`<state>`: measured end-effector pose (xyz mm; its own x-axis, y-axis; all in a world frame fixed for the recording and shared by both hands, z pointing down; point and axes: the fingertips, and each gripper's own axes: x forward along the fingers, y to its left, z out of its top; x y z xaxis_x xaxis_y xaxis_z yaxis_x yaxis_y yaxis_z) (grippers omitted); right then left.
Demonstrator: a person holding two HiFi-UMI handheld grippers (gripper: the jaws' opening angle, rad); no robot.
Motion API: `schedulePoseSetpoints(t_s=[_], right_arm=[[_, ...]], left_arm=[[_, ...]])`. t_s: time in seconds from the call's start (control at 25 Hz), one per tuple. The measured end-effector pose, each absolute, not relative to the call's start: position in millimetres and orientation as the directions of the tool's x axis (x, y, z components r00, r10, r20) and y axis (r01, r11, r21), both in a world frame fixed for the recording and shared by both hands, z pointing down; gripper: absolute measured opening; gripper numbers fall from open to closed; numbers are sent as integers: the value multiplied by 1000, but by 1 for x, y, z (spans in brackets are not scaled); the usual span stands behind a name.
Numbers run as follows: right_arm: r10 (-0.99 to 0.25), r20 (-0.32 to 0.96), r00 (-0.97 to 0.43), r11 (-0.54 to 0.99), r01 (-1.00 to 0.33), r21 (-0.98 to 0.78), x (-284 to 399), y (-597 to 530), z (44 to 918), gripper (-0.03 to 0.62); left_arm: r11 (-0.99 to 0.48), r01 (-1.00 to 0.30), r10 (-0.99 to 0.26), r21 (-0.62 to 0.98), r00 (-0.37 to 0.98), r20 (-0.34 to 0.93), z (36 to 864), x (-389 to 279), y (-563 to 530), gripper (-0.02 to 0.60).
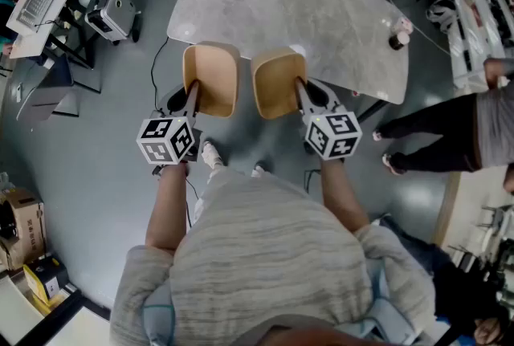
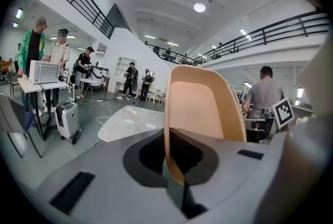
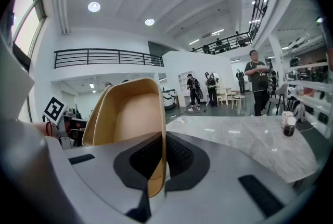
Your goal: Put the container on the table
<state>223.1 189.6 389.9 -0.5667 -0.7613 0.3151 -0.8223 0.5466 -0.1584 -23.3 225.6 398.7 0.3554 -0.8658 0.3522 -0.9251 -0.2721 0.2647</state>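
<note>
Currently my left gripper (image 1: 192, 87) clamps a container (image 1: 211, 79) by its thin rim, my right gripper (image 1: 299, 86) a second container (image 1: 277, 83), both aloft near the table (image 1: 321, 15) (not yet on it), so either could pivot or slip.

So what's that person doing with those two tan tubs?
A person stands at a grey table with a tool in each hand. The left tool is clamped on the wall of the left container, and the right tool is clamped on the wall of the right container. Both containers are tan and look empty. They seem to be held up in the air at the table's near edge, not yet set down on it.
</note>
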Motion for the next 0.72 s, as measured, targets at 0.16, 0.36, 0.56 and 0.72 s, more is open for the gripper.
schedulePoseSetpoints(t_s=[0.16,0.36,0.56,0.72], right_arm=[[-756,313,-574,547,-818,-179,225,193,392,6],[-766,301,-567,530,-823,-203,235,196,389,6],[-768,294,-568,525,-823,-217,253,198,389,6],[-771,298,-562,519,-827,-218,267,198,386,6]], left_arm=[[-272,-925,-864,265,357,356,402,-21,229,5],[-277,-924,-863,264,360,355,400,-14,231,5],[-284,-923,-863,259,364,350,399,3,229,5],[-297,-919,-858,261,377,350,397,18,227,5]])
